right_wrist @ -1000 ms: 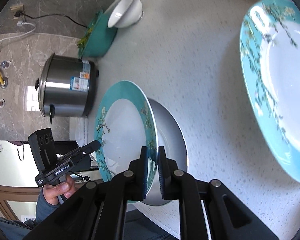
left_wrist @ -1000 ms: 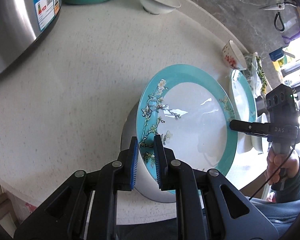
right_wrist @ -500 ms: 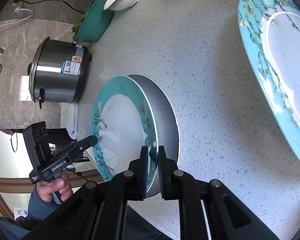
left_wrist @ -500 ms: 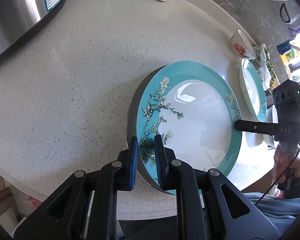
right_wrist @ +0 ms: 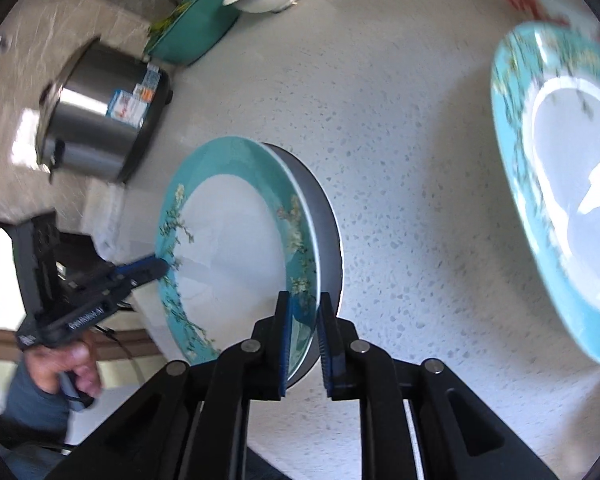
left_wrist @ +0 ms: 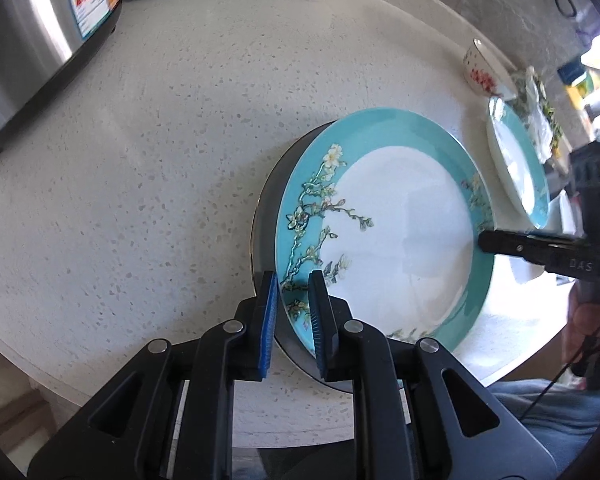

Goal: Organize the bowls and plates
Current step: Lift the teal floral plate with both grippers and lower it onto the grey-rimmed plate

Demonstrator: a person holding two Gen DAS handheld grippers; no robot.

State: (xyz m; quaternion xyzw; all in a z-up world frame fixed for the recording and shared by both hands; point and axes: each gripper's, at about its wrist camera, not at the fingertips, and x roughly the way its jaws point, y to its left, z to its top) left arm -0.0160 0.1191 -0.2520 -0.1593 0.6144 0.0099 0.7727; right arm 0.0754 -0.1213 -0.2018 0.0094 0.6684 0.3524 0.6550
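Altogether two teal plates (left_wrist: 384, 220) show, both grippers (left_wrist: 292, 312) pinching one, right's jaws opening.

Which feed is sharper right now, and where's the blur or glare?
Left wrist view is sharper: the teal floral plate reads crisply, though window light blows out the right edge. Right wrist view is motion-smeared, worst on the second teal plate and steel pot.

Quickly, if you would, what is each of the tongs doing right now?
Left tongs: closed on the rim of the teal floral plate.
Right tongs: jaws opening, with the opposite rim of the same plate between them.
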